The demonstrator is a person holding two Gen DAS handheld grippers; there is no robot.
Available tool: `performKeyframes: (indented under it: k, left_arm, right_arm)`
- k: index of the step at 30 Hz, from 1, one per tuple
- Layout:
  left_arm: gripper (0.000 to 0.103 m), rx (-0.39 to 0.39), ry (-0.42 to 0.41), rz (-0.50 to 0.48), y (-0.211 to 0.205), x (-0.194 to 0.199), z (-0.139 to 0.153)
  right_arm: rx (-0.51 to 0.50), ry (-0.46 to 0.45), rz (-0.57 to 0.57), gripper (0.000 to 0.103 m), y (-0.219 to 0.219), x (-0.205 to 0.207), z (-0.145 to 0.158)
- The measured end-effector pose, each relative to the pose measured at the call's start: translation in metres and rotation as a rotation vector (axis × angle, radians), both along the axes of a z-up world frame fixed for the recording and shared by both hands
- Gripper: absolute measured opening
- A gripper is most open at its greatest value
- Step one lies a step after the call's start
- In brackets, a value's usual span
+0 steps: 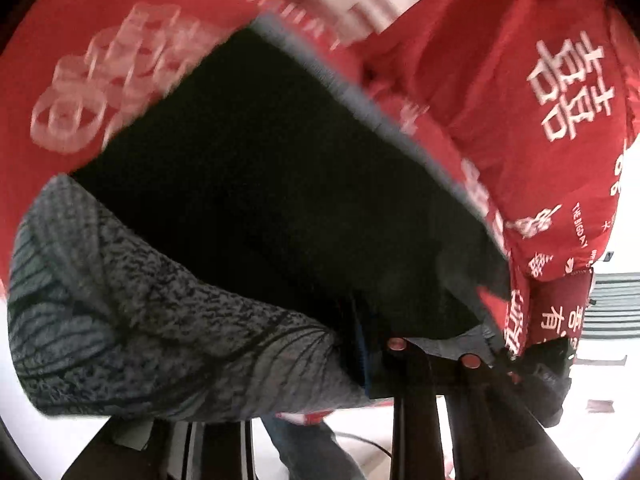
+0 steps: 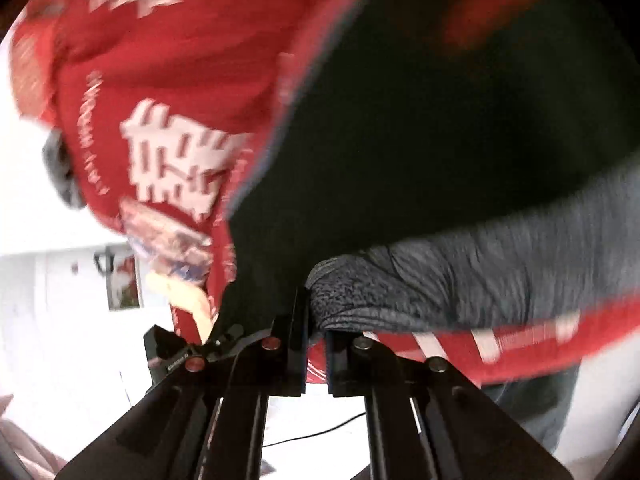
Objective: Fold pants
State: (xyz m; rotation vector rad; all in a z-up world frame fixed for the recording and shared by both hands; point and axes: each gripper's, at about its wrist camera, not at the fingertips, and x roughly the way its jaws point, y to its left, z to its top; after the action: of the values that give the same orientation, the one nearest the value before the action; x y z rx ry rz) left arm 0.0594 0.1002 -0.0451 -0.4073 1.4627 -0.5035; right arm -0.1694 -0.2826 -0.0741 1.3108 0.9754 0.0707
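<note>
The dark pants with a mottled grey knit cuff [image 1: 132, 312] fill most of the left wrist view, lifted close to the lens over a red cloth printed with white characters [image 1: 552, 92]. The left tongs [image 1: 434, 354] are closed on the pants: two black fingers tipped with coppery screws run up from the lower edge and end against the dark fabric, though the contact itself is lost in shadow and the fingertips are partly covered by cloth. Much of the red print is smeared by motion blur.

In the right wrist view the right tongs [image 2: 316, 344] stand narrow, their black fingers [image 2: 298, 340] close together with the rolled grey cuff [image 2: 460, 284] bunched right at their tips; the cuff is pinched there, with only a thin gap visible lower down between the fingers. Behind it the dark body of the pants rises out of frame to the upper right. At the left, part of a hand [image 2: 192, 300] shows, blurred and cut off by red cloth. The pale background is overexposed.
</note>
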Motion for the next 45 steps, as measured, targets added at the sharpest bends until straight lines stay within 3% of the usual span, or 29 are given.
performKeyframes:
  k: [4,8,11,16,18,21,22,23,24,25,27,30,34,36,40,41,43,45]
  left_arm:
    - [0.029,0.001,-0.084,0.02,-0.032,0.047,0.02]
    - [0.029,0.08,-0.142,0.054,-0.064,0.099,0.01]
    - [0.03,0.15,-0.111,0.088,-0.08,0.135,-0.021]
    - [0.03,0.266,-0.057,0.143,-0.102,0.165,-0.07]
    - [0.03,0.262,-0.049,0.135,-0.101,0.163,-0.064]
    - [0.034,0.224,-0.048,0.099,-0.091,0.155,-0.042]
    - [0.042,0.235,-0.053,0.083,-0.087,0.151,-0.032]
    - [0.069,0.272,-0.079,0.078,-0.083,0.148,-0.023]
    - [0.078,0.337,-0.141,0.089,-0.079,0.141,-0.007]
    - [0.083,0.353,-0.188,0.1,-0.077,0.137,0.004]
    - [0.083,0.339,-0.22,0.095,-0.073,0.13,0.017]
    - [0.083,0.369,-0.178,0.07,-0.083,0.129,-0.001]
    - [0.083,0.475,-0.09,0.016,-0.127,0.123,-0.055]
    - [0.082,0.479,-0.066,0.004,-0.14,0.114,-0.065]
    - [0.082,0.46,-0.126,-0.101,-0.168,0.083,-0.046]
    - [0.082,0.457,-0.143,-0.137,-0.176,0.075,-0.04]
    - [0.083,0.433,-0.165,-0.223,-0.197,0.056,-0.027]
    - [0.083,0.366,-0.147,-0.297,-0.222,0.035,-0.019]
  right_arm:
    - [-0.061,-0.065,0.11,0.007,-0.039,0.069,0.035]
    - [-0.117,-0.057,0.223,0.007,-0.069,0.147,0.035]
    - [-0.116,-0.012,0.286,0.007,-0.079,0.204,0.004]
    - [-0.085,0.13,0.303,0.011,-0.094,0.253,-0.069]
    - [-0.05,0.153,0.288,0.01,-0.099,0.258,-0.087]
    - [-0.022,0.15,0.312,0.017,-0.102,0.261,-0.083]
    - [-0.03,0.143,0.327,0.024,-0.103,0.259,-0.079]
    - [-0.048,0.128,0.354,0.027,-0.102,0.258,-0.068]
    - [-0.059,0.114,0.369,0.028,-0.101,0.256,-0.061]
    - [-0.073,0.092,0.386,0.028,-0.101,0.253,-0.052]
    - [-0.084,0.037,0.406,0.028,-0.099,0.241,-0.03]
    - [-0.062,-0.022,0.449,0.028,-0.087,0.229,-0.017]
    - [-0.134,0.08,0.51,0.028,-0.07,0.244,-0.051]
    - [-0.181,0.149,0.488,0.027,-0.076,0.254,-0.068]
    - [-0.107,0.083,0.361,0.029,-0.109,0.242,-0.053]
    - [-0.124,0.055,0.355,0.032,-0.117,0.234,-0.042]
    - [-0.173,0.037,0.333,0.048,-0.134,0.209,-0.025]
    - [-0.164,0.042,0.297,0.049,-0.148,0.183,-0.02]
